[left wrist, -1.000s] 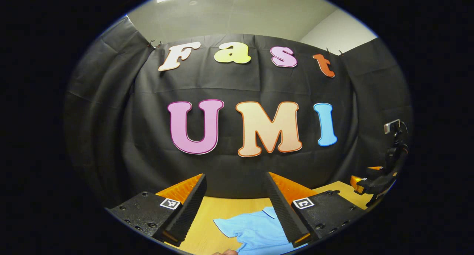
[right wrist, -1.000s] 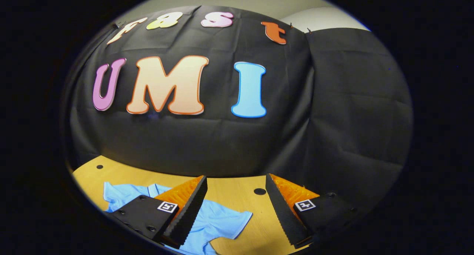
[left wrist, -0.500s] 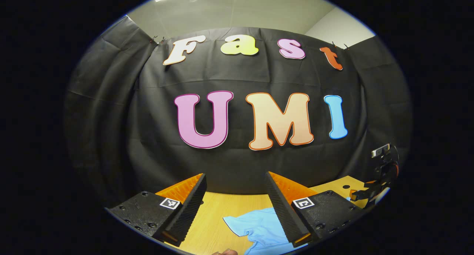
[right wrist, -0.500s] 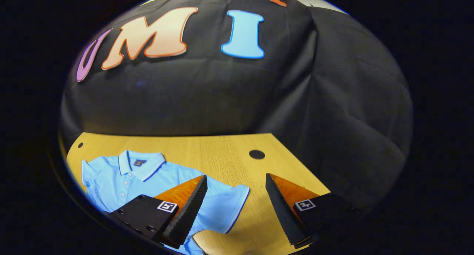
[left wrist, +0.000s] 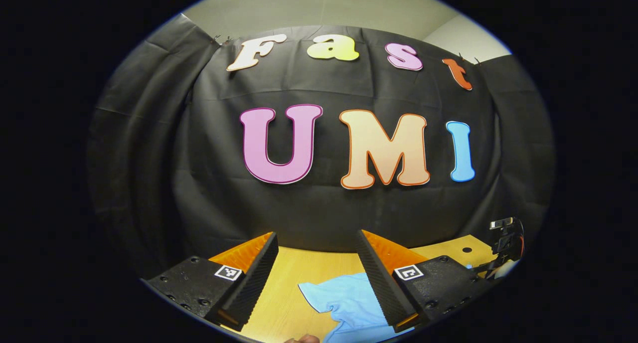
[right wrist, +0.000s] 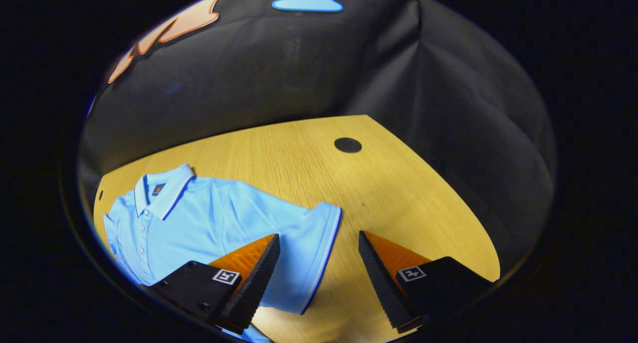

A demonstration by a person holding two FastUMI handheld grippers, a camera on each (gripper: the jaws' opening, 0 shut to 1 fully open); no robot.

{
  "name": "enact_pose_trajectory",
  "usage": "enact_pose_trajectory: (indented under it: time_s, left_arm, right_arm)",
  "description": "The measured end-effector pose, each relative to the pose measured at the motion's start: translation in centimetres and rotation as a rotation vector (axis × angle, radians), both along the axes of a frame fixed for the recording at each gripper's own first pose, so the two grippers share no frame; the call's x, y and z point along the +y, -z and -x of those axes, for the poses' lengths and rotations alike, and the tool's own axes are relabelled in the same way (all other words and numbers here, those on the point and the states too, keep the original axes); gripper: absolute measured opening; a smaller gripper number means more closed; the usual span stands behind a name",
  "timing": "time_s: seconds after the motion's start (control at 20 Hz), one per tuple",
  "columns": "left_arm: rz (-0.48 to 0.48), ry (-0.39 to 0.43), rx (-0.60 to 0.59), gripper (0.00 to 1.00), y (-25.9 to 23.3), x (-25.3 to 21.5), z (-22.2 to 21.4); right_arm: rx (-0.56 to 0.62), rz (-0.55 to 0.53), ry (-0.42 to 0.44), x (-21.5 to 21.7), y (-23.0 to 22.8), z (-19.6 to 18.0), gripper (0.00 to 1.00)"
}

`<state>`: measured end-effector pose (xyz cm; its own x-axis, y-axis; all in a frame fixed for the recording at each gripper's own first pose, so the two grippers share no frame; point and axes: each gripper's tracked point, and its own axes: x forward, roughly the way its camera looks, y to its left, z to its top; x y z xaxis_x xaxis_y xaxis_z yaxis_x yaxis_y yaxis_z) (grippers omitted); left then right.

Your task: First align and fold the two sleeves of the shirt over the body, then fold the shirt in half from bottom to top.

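Observation:
A light blue polo shirt (right wrist: 209,228) lies flat on the wooden table (right wrist: 398,193), collar toward the back wall, one short sleeve (right wrist: 314,253) spread out to the side. My right gripper (right wrist: 319,278) hangs open above that sleeve's cuff, touching nothing. In the left gripper view the shirt's other sleeve (left wrist: 339,298) lies below and between the fingers of my left gripper (left wrist: 318,278), which is open and held above the table. The right gripper (left wrist: 501,263) and its mount show small at the far right edge of that view.
The black cloth wall stands close behind the table. A round dark hole (right wrist: 347,145) sits in the tabletop behind the right sleeve, another (left wrist: 466,250) near the far right corner. A fingertip (left wrist: 304,339) shows at the bottom edge of the left gripper view.
My right gripper has tipped down toward the table, bringing the shirt and its sleeve into fuller view. The left gripper has tilted slightly down. Both stay open.

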<state>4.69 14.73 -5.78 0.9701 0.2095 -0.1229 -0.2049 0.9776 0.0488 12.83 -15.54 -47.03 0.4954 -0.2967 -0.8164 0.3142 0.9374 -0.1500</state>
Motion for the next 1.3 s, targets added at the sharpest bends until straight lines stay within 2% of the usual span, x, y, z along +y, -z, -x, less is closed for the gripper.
enact_pose_trajectory:
  time_s: [0.05, 0.25, 0.55, 0.7, 0.8, 0.85, 1.05, 1.3]
  left_arm:
    - [0.000, -0.004, 0.001, 0.95, 0.1, 0.2, 0.0]
    - [0.007, -0.015, 0.007, 0.94, 0.3, 0.3, 0.0]
    - [0.014, -0.021, 0.016, 0.95, 0.6, 0.4, 0.0]
    - [0.004, -0.023, 0.012, 0.95, 0.4, 0.5, 0.3]
    - [-0.003, -0.023, 0.005, 0.95, 0.0, 0.5, 0.3]
    - [-0.004, -0.024, 0.002, 0.95, -0.1, 0.5, 0.3]
    - [0.012, -0.031, 0.006, 0.95, 0.2, 0.7, 0.4]
    - [0.007, -0.037, 0.007, 0.95, 0.3, 1.4, 0.7]
  right_arm:
    - [0.030, -0.024, -0.001, 0.3, 0.5, 0.5, 0.99]
    - [0.007, -0.074, 0.016, 0.6, 0.5, -0.2, 0.94]
    - [-0.001, -0.152, 0.000, 1.8, -0.1, -0.4, 0.08]
    - [0.006, -0.218, 0.031, 2.1, -0.3, -0.4, 0.02]
    - [-0.068, -0.258, 0.031, 3.3, -2.1, -2.1, 0.00]
    - [-0.102, -0.294, 0.022, 4.5, -3.1, -2.9, 0.03]
    - [-0.137, -0.403, -0.015, 9.4, -5.0, -4.1, 0.02]
    - [-0.142, -0.529, -0.085, 16.7, -4.7, -3.6, 0.02]
